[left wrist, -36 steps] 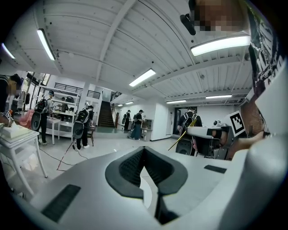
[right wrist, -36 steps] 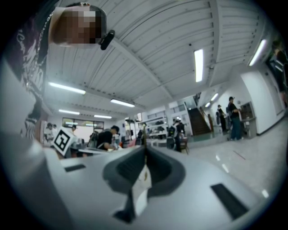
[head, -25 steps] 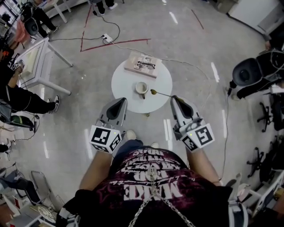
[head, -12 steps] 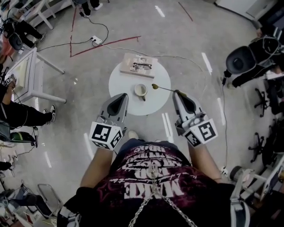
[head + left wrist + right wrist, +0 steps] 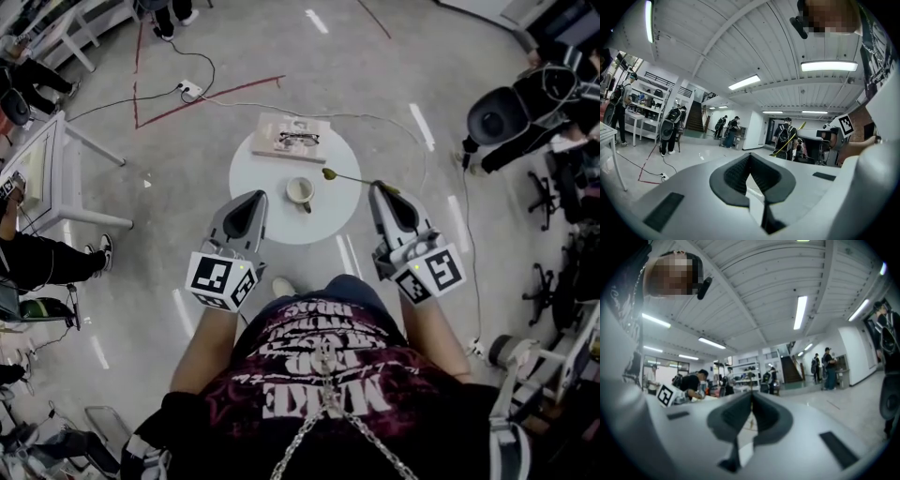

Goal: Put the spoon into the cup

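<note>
Spoon (image 5: 352,178): being held by the right gripper (image 5: 382,189) at its handle end, with the bowl sticking out free to the left.
Spoon axis: running roughly level from the gripper tip leftward and slightly away from the person, bowl end pointing toward the cup (image 5: 300,192).
Cup: standing upright near the middle of the round counter (image 5: 258,173), mouth open upward.
Key relation: the bowl is sitting just right of the cup's rim and a little beyond it in the head view, not over the mouth yet (height above the counter is not readable from this angle).
Right gripper: jaws are pressing together on the thin handle, which is showing as a sliver in the gap in its own view.
Left gripper (image 5: 251,199): jaws are meeting with nothing between them; it is hanging over the counter's near-left edge, touching nothing.
Working arm: the right one is doing the job, and the left is only standing by.
Next move (judgement): the bowl is needing a short shift left and toward the person, then a downward tip into the cup.
Clutter: a book (image 5: 281,139) is lying at the far edge, well apart from the spoon's path.
</note>
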Tool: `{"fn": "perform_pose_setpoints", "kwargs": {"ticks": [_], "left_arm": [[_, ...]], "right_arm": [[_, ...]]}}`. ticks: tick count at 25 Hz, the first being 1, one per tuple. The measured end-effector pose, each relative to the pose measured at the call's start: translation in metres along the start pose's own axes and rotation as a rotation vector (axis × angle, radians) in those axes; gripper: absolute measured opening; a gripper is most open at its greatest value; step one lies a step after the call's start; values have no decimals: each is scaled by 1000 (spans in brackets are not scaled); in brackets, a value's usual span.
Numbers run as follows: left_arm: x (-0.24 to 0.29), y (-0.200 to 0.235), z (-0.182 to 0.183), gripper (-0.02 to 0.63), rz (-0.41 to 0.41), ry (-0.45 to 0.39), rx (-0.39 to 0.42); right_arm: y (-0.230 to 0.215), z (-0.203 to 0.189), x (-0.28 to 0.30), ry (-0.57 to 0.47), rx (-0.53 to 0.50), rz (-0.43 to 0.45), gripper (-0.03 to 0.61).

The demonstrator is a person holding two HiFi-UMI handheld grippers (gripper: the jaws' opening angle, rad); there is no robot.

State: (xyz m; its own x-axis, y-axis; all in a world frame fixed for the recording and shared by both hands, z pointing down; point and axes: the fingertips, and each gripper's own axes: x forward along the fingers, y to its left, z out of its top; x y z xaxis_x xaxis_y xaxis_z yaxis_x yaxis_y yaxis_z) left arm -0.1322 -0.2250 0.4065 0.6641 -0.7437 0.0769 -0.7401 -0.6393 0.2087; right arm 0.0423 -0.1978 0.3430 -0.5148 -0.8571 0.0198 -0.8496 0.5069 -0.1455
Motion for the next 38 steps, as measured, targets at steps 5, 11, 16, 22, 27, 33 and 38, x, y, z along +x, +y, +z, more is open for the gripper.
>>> {"fn": "perform_pose_setpoints", "kwargs": {"ticks": [5,11,16,22,27,33,38], "left_arm": [[-4,8,-1,28,-2,-3,-8],[-13,20,-9,28,34,18,-20],[-19,29,-17,28,85,35,-33],[-11,33,-20,28,130,52,-31],[11,27,-15,28,147,53,-18],[47,14,-9,28,145,49,-6],[70,10,-11,28,157,54,0]], "right_arm": [[6,4,7,6,-17,-1,35],[8,-7,21,25,6,26,35],[12,-17,34,50,31,83,35],[-1,-20,50,58,47,131,35],[-24,-14,53,51,51,154,35],[-57,-9,52,51,62,163,35],[-79,-10,56,47,72,180,35]]}}
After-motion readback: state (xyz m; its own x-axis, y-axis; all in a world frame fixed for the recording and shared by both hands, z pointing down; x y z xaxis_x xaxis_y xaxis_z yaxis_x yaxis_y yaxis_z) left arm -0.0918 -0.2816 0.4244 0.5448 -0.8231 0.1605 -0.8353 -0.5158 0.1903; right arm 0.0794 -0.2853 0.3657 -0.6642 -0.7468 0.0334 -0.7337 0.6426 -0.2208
